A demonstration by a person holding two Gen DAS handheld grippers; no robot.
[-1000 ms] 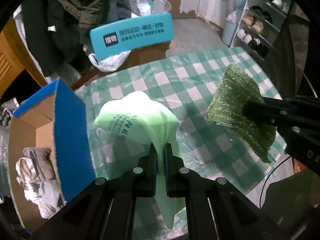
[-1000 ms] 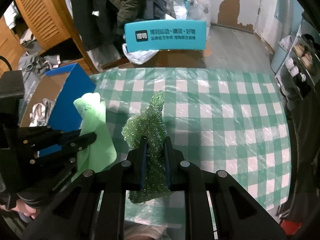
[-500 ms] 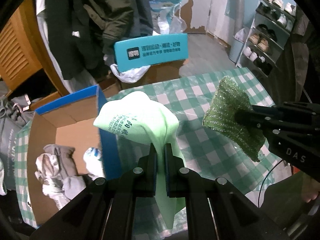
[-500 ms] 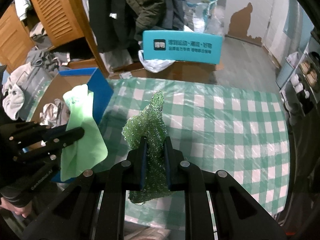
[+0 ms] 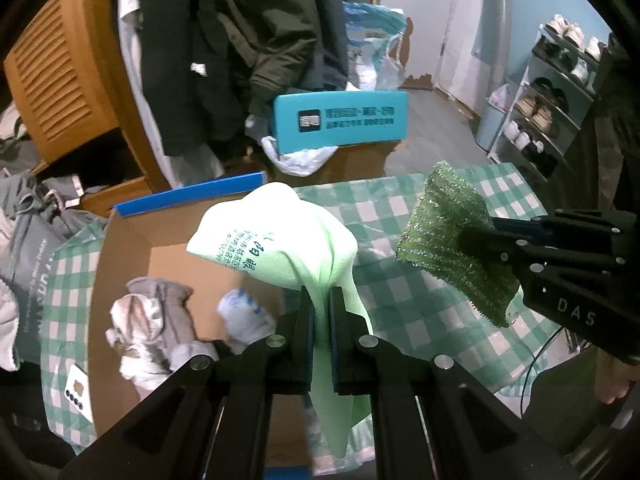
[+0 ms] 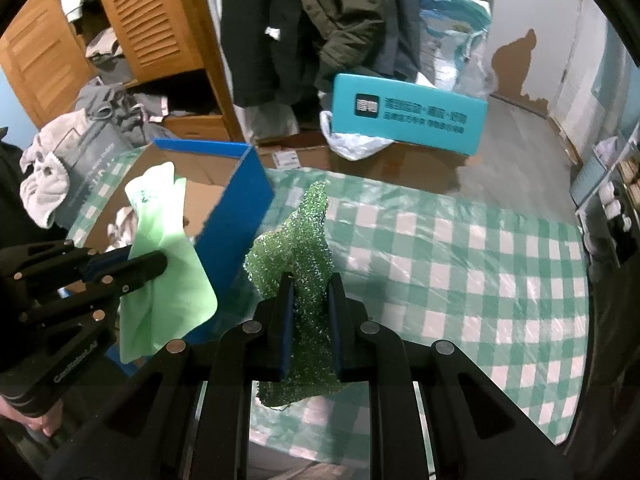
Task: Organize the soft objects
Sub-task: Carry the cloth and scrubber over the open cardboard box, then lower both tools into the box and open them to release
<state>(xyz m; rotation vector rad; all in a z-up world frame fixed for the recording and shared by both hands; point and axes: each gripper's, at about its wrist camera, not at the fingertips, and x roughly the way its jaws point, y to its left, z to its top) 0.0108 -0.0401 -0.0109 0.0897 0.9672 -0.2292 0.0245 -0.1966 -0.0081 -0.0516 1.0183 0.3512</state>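
Observation:
My left gripper (image 5: 321,296) is shut on a pale green cloth (image 5: 276,236) with dark print, which hangs in the air over the open cardboard box (image 5: 120,248) with blue flaps. From the right wrist view the same pale green cloth (image 6: 160,272) shows at left, above the box's blue flap (image 6: 236,216). My right gripper (image 6: 311,284) is shut on a glittery dark green scouring cloth (image 6: 296,256), held above the green checked tablecloth (image 6: 460,264) just right of the box. That scouring cloth (image 5: 448,236) also appears at right in the left wrist view.
Inside the box lie grey and white rags (image 5: 152,320) and a crumpled white and blue piece (image 5: 244,316). A teal sign (image 5: 340,120) leans behind the table, with coats hanging above it. Shoe shelves (image 5: 552,104) stand at far right, a wooden louvred cabinet (image 6: 132,32) at left.
Both grippers, still holding their cloths, have travelled left across the table and risen a little. The pale green cloth has gone from beside the box to above its opening.

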